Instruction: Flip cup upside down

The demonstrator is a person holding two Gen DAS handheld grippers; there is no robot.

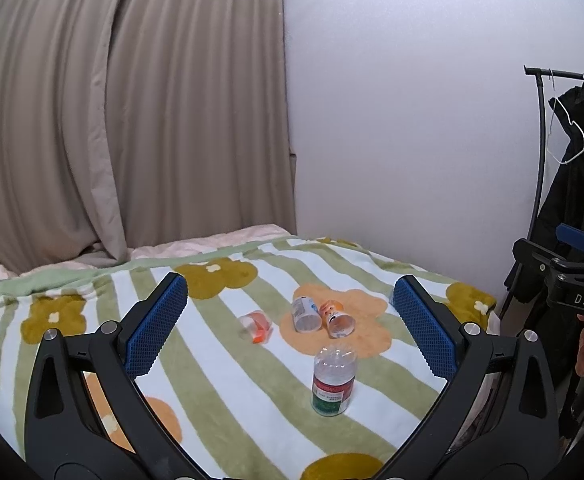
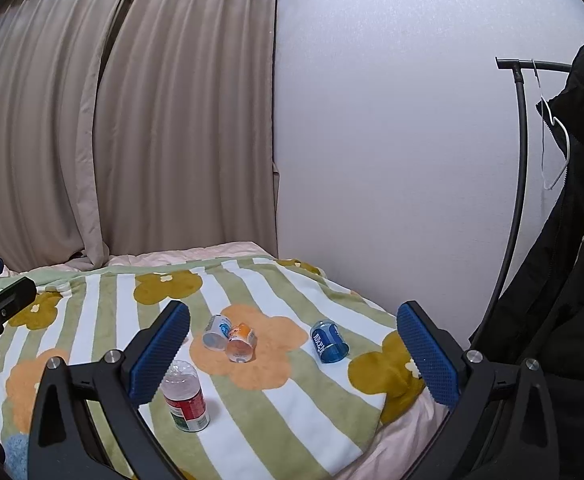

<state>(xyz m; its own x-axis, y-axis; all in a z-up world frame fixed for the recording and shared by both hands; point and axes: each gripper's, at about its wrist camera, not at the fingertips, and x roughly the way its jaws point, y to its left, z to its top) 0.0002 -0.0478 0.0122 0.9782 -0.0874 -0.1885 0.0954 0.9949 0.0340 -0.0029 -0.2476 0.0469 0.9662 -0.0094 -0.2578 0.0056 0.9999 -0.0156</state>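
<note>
Both grippers hover over the striped blanket (image 1: 219,392) with fingers spread wide, holding nothing. Between the fingers of the left gripper (image 1: 290,326) a red-green cup (image 1: 333,381) already stands mouth down. Beyond it two cups (image 1: 323,316) lie on their sides, touching. A blue cup (image 2: 329,341) lies between the right gripper (image 2: 294,353) fingers.

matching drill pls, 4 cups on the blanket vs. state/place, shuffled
Things:
1. clear cup with red-green label
2. blue translucent cup
3. orange-printed cup
4. clear cup with orange patch

States:
A. on its side, touching a white-blue cup
B. standing upside down
C. alone on a white stripe, seen only by the left wrist camera
D. on its side, nearest the right blanket edge

Pairs: 1-B, 2-D, 3-A, 4-C
</note>
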